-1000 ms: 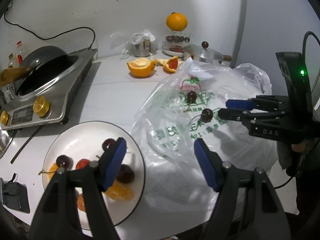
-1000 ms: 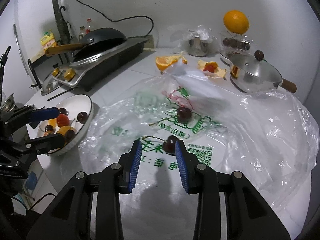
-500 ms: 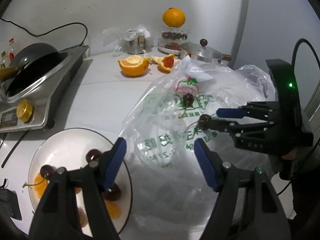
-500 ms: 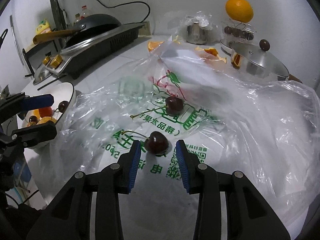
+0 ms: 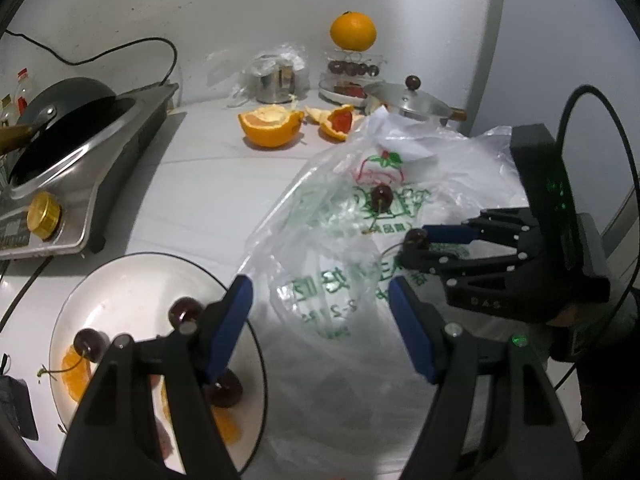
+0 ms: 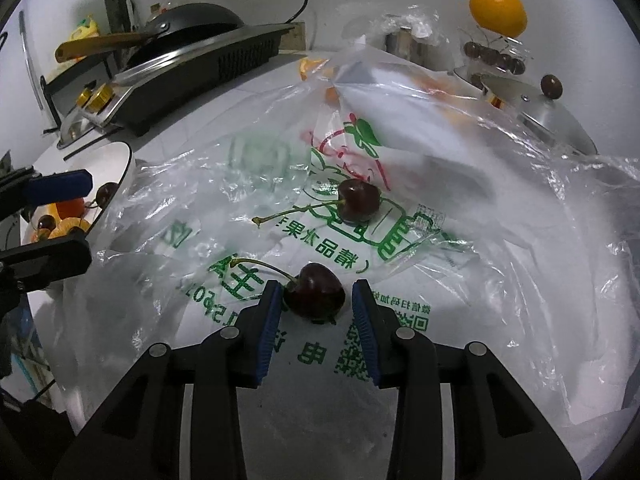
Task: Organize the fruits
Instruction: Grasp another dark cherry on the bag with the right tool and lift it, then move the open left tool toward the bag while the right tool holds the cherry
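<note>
Right gripper point(image 6: 316, 306) at a cherry point(image 6: 316, 295) on a plastic bag point(image 6: 460, 240).
Its fingers straddle the cherry, not yet clamping; the left gripper point(image 5: 320, 320) hangs open beside the plate point(image 5: 120, 280).

Two dark cherries lie on a crumpled clear plastic bag point(image 6: 460, 208): the near cherry point(image 6: 316, 295) before the far cherry point(image 6: 358, 200). A white round plate point(image 5: 132, 280) of fruit sits left of the bag.

Dark red cherries point(image 6: 316, 295) lie on a clear plastic bag point(image 6: 440, 208) printed in green and red, blue-padded black fingers point(image 6: 267, 320) nearby, beside a white plate point(image 5: 120, 280) with orange segments point(image 5: 74, 368).
</note>
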Motion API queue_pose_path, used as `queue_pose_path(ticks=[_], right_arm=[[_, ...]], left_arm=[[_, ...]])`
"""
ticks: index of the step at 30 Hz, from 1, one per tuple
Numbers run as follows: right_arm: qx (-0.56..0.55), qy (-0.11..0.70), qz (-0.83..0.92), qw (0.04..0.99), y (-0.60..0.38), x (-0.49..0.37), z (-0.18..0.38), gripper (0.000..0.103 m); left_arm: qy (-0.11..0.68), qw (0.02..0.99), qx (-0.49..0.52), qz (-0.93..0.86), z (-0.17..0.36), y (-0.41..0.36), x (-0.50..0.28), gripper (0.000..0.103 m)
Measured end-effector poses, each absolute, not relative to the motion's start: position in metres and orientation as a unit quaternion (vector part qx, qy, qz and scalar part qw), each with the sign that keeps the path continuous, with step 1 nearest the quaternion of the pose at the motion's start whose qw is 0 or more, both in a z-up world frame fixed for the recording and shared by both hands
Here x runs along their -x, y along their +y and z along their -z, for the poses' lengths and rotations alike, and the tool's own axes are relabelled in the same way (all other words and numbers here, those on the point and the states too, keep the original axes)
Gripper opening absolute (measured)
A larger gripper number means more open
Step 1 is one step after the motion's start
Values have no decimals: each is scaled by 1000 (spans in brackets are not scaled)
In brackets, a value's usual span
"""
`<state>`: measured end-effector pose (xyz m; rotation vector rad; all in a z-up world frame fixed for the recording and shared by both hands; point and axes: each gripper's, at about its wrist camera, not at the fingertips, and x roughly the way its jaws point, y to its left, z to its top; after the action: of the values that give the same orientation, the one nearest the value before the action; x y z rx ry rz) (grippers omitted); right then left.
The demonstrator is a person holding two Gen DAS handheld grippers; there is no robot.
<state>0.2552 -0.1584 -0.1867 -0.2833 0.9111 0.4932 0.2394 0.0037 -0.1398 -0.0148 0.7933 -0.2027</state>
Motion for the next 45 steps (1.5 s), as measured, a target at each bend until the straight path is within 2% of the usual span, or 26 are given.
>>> queue_pose_path(ticks=[3,28,45], right_arm=[[139,432,-237,859,-157,-255,187,32],[54,369,-235,898,-222,-252,137,31],[9,346,-250,904,-258,-265,130,31]], left_arm=[[384,918,5,99,138,3,-238,72],[395,910,-37,120,134,-48,-271,72],[416,899,-50,126,151,-87,-320,71]])
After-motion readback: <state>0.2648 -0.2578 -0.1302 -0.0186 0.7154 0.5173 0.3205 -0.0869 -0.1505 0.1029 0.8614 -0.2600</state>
